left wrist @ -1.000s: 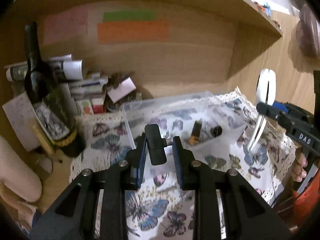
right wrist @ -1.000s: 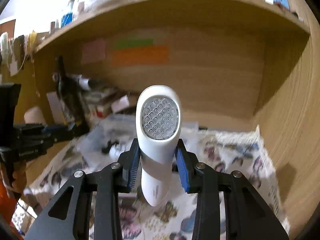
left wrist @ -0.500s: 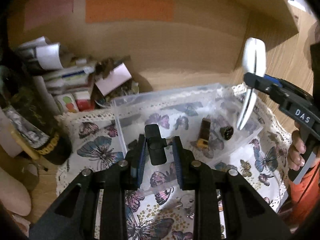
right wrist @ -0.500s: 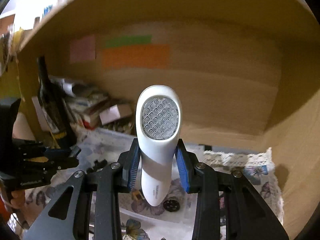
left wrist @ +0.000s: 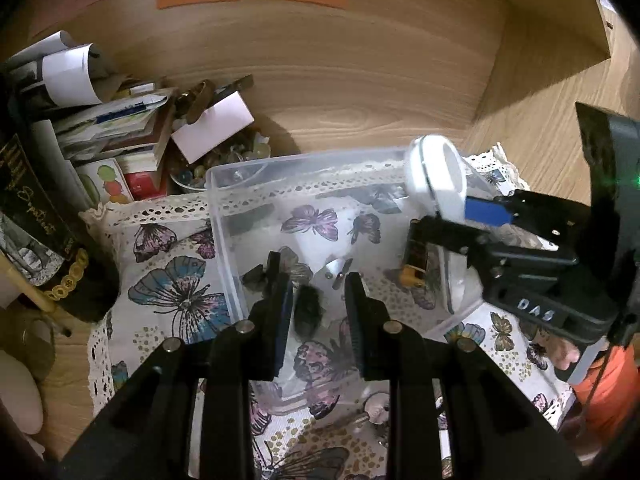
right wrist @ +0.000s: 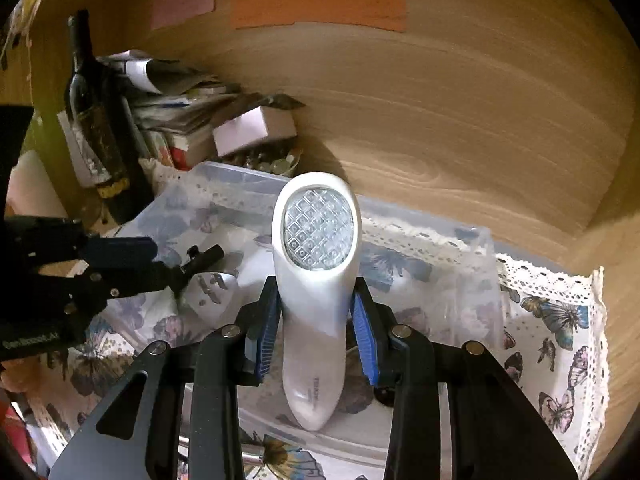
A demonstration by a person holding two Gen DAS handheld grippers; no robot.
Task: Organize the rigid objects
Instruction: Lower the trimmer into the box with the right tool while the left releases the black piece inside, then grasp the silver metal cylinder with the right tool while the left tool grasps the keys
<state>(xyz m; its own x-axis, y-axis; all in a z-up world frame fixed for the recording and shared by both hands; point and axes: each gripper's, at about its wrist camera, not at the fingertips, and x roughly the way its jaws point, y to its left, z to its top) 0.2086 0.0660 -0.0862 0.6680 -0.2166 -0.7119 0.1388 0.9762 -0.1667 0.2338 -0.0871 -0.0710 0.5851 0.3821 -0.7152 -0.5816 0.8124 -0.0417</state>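
Left wrist: one clear bin (left wrist: 224, 216), two tools, one bottle (left wrist: 44, 232).

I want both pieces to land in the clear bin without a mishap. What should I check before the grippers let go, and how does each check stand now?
1. White handheld device clamped between the right gripper pads: ok.
2. Small black clip-shaped object between the left gripper pads: ok, though blurred.
3. Both grippers over the clear plastic bin: ok.
4. Free floor under the device: cannot tell; the brown and yellow item lies close by.
5. Bin lid off: ok, the top is open.
6. Grippers apart from each other: ok, a gap shows between them.
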